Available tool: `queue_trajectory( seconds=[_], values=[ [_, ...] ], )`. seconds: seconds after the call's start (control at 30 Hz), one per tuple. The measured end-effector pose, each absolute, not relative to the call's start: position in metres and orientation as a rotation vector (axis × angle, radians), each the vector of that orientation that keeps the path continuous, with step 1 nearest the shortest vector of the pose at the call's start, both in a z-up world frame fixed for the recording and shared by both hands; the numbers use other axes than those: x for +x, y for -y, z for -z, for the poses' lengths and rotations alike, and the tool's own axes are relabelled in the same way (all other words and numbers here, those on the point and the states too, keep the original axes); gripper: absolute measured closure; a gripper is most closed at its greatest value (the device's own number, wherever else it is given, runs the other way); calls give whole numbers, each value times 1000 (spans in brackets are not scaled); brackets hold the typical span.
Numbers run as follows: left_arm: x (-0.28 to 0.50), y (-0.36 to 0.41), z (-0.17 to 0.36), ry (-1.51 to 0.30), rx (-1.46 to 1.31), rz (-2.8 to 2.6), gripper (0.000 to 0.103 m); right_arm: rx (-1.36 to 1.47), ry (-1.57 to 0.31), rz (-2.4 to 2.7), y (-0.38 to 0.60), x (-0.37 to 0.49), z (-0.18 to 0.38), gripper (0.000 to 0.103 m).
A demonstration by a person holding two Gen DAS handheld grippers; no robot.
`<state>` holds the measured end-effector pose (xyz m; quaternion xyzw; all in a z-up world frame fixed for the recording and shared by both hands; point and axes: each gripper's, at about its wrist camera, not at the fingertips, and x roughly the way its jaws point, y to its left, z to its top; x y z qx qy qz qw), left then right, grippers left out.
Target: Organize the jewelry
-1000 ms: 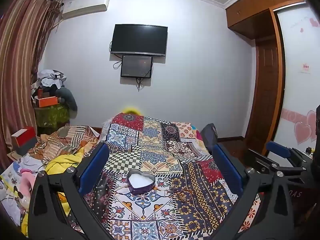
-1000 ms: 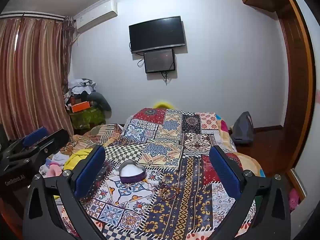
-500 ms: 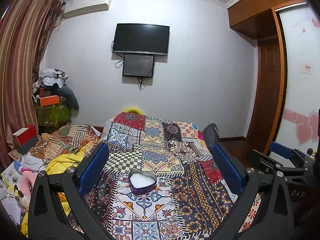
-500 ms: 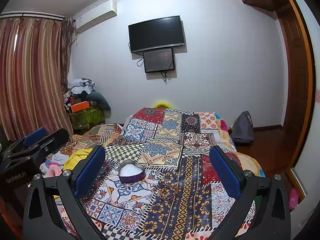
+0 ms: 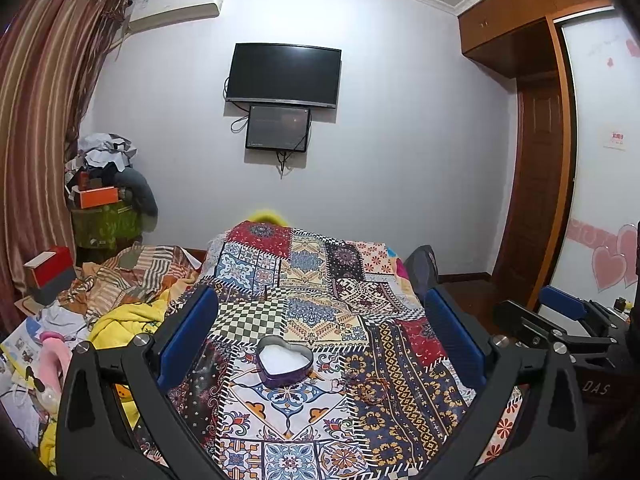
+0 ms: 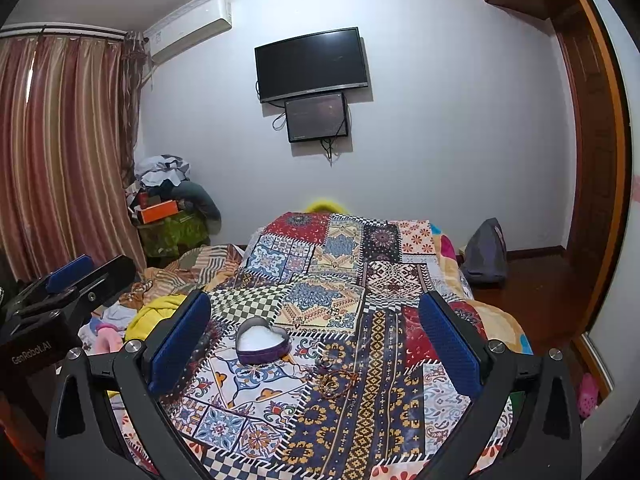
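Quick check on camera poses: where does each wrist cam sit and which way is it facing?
Left wrist: sits on the left gripper, faces along the patchwork bed toward the TV wall; own open fingers frame the heart box; right gripper at right edge.
Right wrist: sits on the right gripper, same heading, further right; own open fingers frame the jewelry; left gripper at left edge.
Shared: bed, heart box, jewelry, TV.
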<state>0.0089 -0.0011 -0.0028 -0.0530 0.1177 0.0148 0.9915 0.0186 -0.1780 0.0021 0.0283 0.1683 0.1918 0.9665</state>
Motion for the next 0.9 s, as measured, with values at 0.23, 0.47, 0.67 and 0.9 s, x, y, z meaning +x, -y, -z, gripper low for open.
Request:
queue_trajectory(
  seconds=[0.23,0.47,0.67,0.9],
  values=[
    [8,0,4,-236,-107,-28,0,60,-345,-387,179,21,-2,0],
    [9,0,4,-236,-109,-29,0,58,-347,-387,178,22,-3,0],
    [10,0,3,-237,-109,-29,0,54,-344,-386,177,21,-3,0],
    [10,0,4,-237,-110,-30,0,53,-344,-386,178,21,-3,0]
  ],
)
